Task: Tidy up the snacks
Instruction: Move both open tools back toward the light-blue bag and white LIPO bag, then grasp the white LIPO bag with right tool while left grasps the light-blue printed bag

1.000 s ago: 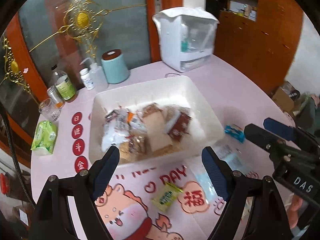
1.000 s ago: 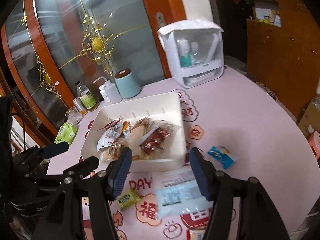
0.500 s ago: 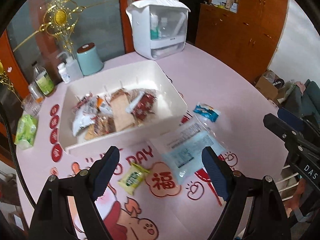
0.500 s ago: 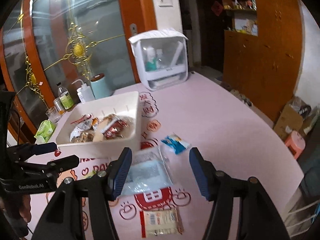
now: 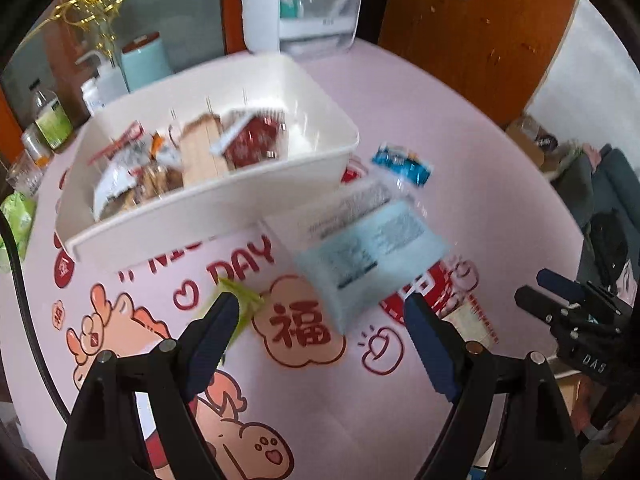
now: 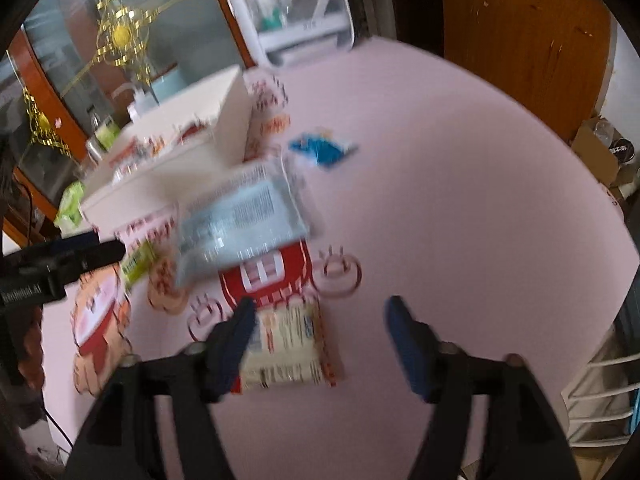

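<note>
Round pink table with cartoon-print mat (image 5: 460, 128) fills both views. White rectangular plastic bin (image 5: 224, 200), upper left of the left wrist view, already holds several wrapped snacks. Loose on the mat: pale blue flat clear-fronted packet (image 5: 372, 248) at centre, touching the bin's near wall; cream and red snack pouch (image 6: 288, 344) low centre in the right wrist view; small blue wrapped snack (image 5: 402, 162) right of the bin; small green sachet (image 5: 240, 308) low left of centre.

Left gripper (image 5: 320, 332) is wide open, nothing held, left finger overlapping the green sachet in the picture; contact unclear. Right gripper (image 6: 318, 328) has just been opening its jaws; they now stand wide and empty, left finger over the pouch edge, pads not pressing.

Step, as judged: reach for the next loose snacks. Next: centre jaws over sachet and pouch, lower, close, carry to bin. Blur limits detail.
</note>
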The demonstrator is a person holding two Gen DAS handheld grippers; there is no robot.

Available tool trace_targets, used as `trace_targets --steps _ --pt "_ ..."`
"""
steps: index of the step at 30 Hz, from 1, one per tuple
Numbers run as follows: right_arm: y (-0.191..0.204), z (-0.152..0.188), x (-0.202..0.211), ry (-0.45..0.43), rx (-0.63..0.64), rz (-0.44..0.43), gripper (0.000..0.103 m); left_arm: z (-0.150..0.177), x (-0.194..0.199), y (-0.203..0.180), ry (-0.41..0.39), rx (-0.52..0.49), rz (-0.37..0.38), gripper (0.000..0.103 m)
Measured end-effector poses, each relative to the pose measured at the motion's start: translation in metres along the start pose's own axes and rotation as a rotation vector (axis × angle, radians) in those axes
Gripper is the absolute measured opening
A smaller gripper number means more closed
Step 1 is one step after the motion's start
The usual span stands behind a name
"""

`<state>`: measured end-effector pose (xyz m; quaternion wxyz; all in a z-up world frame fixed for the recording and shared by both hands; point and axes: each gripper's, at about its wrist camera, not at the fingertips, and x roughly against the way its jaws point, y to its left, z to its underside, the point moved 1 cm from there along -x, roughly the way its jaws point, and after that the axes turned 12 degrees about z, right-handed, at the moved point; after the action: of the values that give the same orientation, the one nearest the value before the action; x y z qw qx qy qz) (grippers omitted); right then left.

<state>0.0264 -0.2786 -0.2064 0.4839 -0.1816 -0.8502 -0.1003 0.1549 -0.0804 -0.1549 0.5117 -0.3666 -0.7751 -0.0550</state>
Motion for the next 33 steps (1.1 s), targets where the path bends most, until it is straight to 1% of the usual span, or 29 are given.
trace_targets --steps 2,7,8,9,11,13,16,20,22,25,27,29,30,33 --pt "0.007 0.008 -0.009 0.019 0.022 -0.024 0.081 0.004 -0.01 0.001 0.026 0.004 0.003 0.084" --pt "0.024 0.015 -0.023 0.035 0.066 -0.033 0.082 0.01 -0.03 0.007 0.085 0.034 0.024 0.084" --pt "0.028 0.015 -0.025 0.034 0.081 -0.029 0.084 0.01 -0.032 0.007 0.092 0.036 0.026 0.084" --pt "0.033 0.017 -0.025 0.03 0.102 -0.02 0.088 0.011 -0.034 0.007 0.096 0.036 0.027 0.084" --pt "0.042 0.019 -0.028 0.023 0.147 0.003 0.091 0.011 -0.037 0.007 0.105 0.034 0.03 0.084" --pt "0.05 0.022 -0.033 0.028 0.189 0.03 0.091 0.012 -0.04 0.006 0.111 0.033 0.033 0.084" --pt "0.057 0.026 -0.041 0.052 0.219 0.044 0.092 0.011 -0.043 0.005 0.121 0.033 0.039 0.084" --pt "0.065 0.027 -0.042 0.04 0.28 0.09 0.092 0.01 -0.05 0.005 0.134 0.037 0.047 0.084" --pt "0.064 0.026 -0.043 0.041 0.281 0.086 0.092 0.01 -0.054 0.004 0.142 0.037 0.049 0.084" --pt "0.062 0.024 -0.043 0.037 0.279 0.089 0.088 0.008 -0.061 0.003 0.16 0.026 0.055 0.084" --pt "0.06 0.023 -0.042 0.028 0.275 0.088 0.076 0.005 -0.066 0.001 0.17 0.008 0.054 0.084" --pt "0.056 0.02 -0.042 0.03 0.267 0.082 0.071 0.001 -0.07 0.0 0.177 -0.023 0.049 0.084" --pt "0.054 0.018 -0.042 0.033 0.265 0.064 0.068 -0.001 -0.072 0.0 0.18 -0.043 0.044 0.084" --pt "0.05 0.016 -0.042 0.037 0.256 0.048 0.064 -0.012 -0.076 -0.002 0.186 -0.124 0.025 0.084"
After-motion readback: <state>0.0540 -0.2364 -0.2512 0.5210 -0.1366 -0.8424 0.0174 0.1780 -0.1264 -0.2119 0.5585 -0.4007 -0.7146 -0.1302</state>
